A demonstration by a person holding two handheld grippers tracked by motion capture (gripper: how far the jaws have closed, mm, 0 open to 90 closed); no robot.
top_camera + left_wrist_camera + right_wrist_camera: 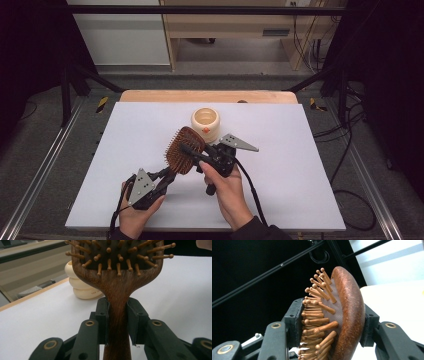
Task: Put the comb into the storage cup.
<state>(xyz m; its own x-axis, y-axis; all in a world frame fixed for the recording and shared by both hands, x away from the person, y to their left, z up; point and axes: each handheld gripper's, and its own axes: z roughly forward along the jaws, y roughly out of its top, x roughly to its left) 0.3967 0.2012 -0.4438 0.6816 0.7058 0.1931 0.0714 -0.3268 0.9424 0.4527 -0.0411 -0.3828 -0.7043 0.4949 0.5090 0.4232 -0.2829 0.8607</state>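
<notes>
Fingers [102,322] of the left gripper [162,181] are clamped on the narrow neck of a wooden hairbrush [184,149], low in the left gripper view, where the black pads press both sides of the handle just under the paddle head. Fingers [294,325] of the right gripper [192,152] are closed across the brush head, one pad on the wooden bristle pins and the other on the rounded back, at the centre of the right gripper view. In the high view the brush is held up above the white table [280,165], near the middle of the frame, just in front of a cream ribbed cup [205,123] that stands behind it. Judging by its look, the brush is light and rigid, its polished back likely slippery, its pins thin enough to bend or snap under a hard squeeze. The handle neck seems the safest hold; the head should be gripped gently
</notes>
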